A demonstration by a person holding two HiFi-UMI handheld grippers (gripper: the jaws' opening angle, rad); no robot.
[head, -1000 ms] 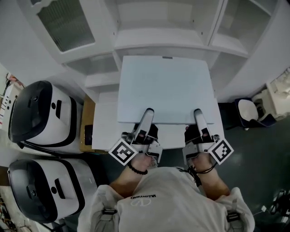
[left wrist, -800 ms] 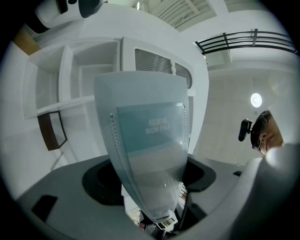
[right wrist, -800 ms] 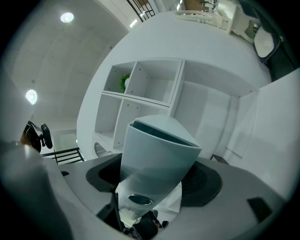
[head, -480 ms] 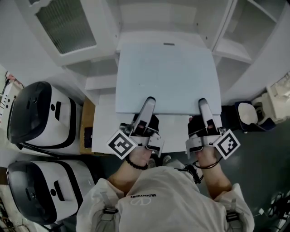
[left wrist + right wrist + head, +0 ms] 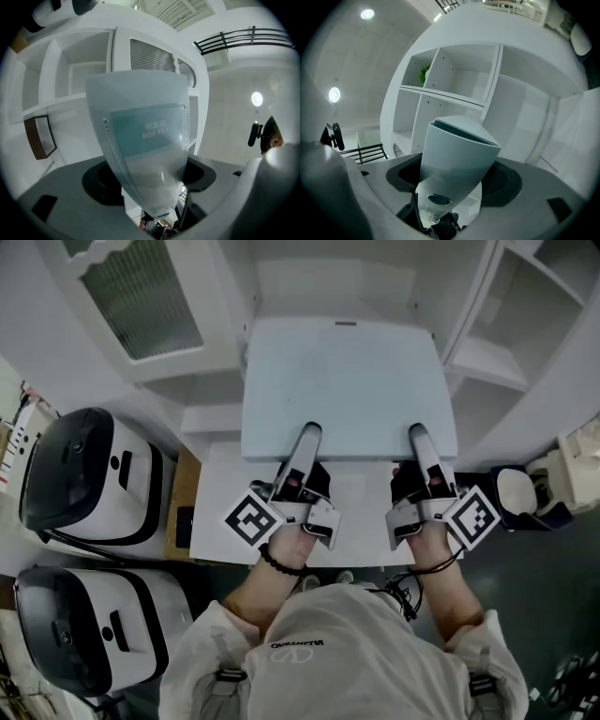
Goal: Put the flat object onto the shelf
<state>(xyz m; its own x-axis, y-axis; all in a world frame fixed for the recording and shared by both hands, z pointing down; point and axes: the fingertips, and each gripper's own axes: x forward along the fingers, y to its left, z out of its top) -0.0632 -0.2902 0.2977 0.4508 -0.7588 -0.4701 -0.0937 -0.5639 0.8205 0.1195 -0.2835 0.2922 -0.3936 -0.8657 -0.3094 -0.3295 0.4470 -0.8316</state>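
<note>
Risk: the flat box file (image 5: 347,381) is gripped only along its near edge, so its far end may sag or twist loose. Its leading edge may also catch the front of the shelf (image 5: 328,292) if the two hands do not advance evenly. Left claw (image 5: 308,439) has its jaws set wide and clamped on the file's near-left edge, and right claw (image 5: 420,439) is clamped likewise on the near-right edge; the file hangs above the tabletop (image 5: 217,512), far edge near the shelf.

Box file (image 5: 347,390): smooth, matt, pale blue plastic, faintly translucent. Shelf unit (image 5: 487,362): smooth white surface. Machines (image 5: 89,474): glossy black-and-white plastic shells.
</note>
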